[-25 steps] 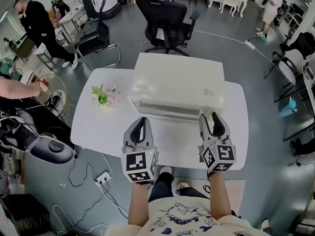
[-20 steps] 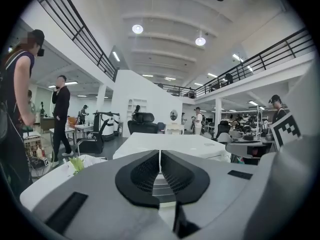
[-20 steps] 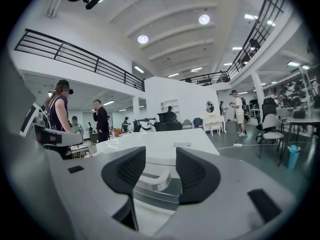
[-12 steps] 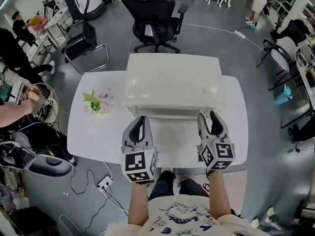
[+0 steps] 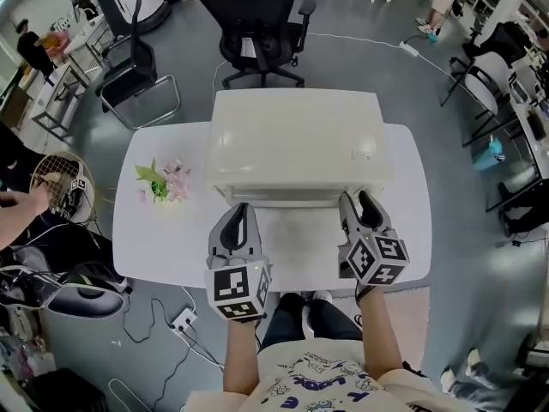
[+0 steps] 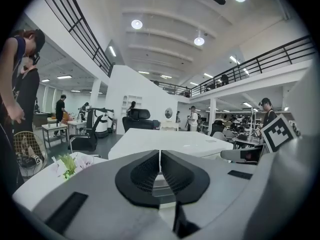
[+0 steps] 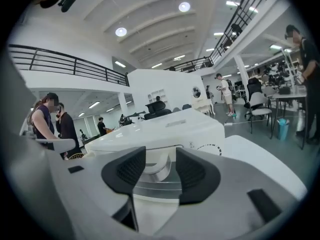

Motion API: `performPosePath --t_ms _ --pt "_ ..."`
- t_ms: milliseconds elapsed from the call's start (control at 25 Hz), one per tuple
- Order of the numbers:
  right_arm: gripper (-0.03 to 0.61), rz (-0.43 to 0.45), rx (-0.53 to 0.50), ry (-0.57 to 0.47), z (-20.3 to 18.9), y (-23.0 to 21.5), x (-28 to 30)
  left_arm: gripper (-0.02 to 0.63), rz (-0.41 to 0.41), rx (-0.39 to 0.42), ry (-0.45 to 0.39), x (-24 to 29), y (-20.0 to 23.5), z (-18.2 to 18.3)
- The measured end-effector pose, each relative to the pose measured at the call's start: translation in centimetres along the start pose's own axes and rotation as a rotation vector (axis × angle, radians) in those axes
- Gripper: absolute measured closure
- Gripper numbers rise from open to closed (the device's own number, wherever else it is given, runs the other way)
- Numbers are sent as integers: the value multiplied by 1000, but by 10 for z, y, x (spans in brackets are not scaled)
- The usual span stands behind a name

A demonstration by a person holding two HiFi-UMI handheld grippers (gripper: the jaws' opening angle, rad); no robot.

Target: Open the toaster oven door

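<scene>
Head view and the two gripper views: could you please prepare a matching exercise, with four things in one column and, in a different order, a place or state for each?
Things:
1. small bunch of pink flowers with green leaves
2. black wheeled office chair
3. left hand-held gripper
4. right hand-held gripper

Places or states:
A. jaws apart, gripping nothing
B. on the white table, left of the cream-white box-shaped toaster oven
C. jaws together, empty
D. on the grey floor beyond the table

Pairs: 1-B, 2-D, 3-C, 4-A
</scene>
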State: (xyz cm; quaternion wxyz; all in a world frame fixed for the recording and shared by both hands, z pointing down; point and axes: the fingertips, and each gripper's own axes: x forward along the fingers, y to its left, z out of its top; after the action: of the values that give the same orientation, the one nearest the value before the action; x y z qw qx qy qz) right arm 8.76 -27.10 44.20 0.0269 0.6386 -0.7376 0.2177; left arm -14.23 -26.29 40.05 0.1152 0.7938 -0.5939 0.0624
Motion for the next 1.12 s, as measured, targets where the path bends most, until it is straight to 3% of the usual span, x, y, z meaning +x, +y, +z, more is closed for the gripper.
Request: performPosePath --t_ms 600,1120 --pt "425 36 139 137 -10 -1 16 601 14 -3 31 5 -13 -6" --pt "454 43 74 316 -15 -3 20 601 39 -11 32 -1 -15 -10"
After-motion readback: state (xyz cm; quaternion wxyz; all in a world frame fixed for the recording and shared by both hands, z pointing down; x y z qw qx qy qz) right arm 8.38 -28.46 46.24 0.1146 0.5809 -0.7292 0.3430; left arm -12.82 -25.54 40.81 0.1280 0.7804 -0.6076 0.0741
